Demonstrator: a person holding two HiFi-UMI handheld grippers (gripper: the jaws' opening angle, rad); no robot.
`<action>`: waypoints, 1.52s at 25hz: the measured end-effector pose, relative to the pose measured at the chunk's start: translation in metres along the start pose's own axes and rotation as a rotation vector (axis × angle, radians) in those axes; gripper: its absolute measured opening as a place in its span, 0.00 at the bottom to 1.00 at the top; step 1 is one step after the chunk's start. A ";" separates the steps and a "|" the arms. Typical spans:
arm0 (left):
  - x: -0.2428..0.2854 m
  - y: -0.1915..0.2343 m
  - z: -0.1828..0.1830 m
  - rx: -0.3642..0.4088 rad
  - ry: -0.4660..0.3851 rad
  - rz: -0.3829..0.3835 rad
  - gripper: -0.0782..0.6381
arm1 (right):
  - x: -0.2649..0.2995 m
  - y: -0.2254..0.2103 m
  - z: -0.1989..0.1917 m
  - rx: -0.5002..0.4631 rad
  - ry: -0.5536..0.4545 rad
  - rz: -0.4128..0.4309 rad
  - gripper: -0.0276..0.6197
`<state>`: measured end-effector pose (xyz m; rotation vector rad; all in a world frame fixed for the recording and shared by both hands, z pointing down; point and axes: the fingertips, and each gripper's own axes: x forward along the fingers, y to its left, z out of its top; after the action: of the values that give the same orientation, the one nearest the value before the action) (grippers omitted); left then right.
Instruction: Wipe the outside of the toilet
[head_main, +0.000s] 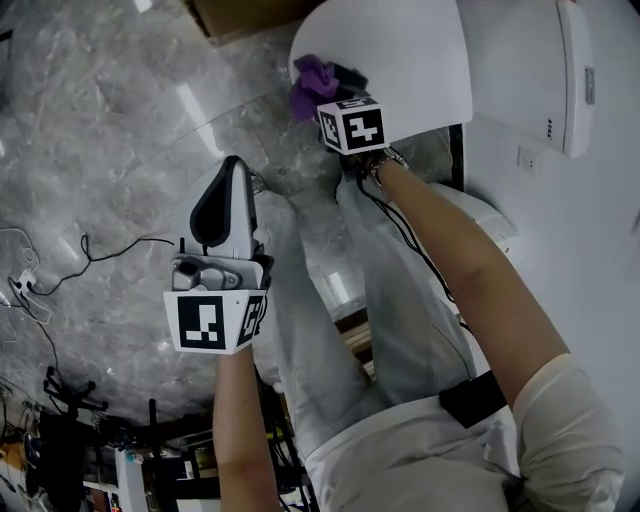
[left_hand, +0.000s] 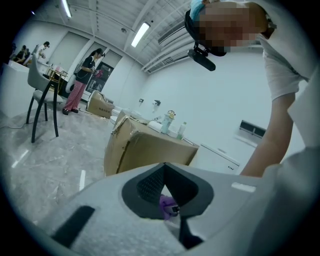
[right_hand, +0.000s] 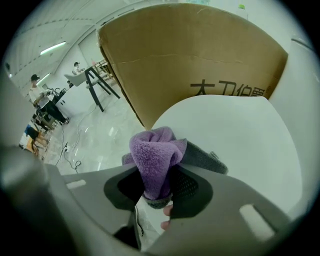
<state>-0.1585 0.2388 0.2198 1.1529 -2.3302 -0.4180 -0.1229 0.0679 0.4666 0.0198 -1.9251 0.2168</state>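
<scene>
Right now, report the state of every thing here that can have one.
toilet lid: down
purple cloth: bunched up, at the toilet lid's front edge
right gripper: fingers shut on the purple cloth
left gripper: fingers shut, holding nothing

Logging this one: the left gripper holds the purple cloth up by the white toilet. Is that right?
Not quite. The right gripper holds the purple cloth up by the white toilet, jaws closed on it, as the right gripper view shows. The left gripper is shut with nothing in it.
</scene>
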 end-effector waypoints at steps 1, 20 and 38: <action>0.004 -0.003 -0.002 0.003 0.003 0.001 0.12 | 0.001 0.003 0.001 -0.027 -0.001 0.020 0.24; 0.170 -0.241 -0.040 0.050 0.016 -0.158 0.12 | -0.098 -0.240 -0.061 -0.071 0.055 -0.014 0.24; 0.119 -0.206 -0.067 0.034 0.082 -0.210 0.12 | -0.086 -0.250 -0.092 0.104 0.075 -0.101 0.24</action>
<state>-0.0484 0.0172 0.2131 1.4108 -2.1619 -0.3981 0.0224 -0.1713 0.4530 0.1758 -1.8310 0.2466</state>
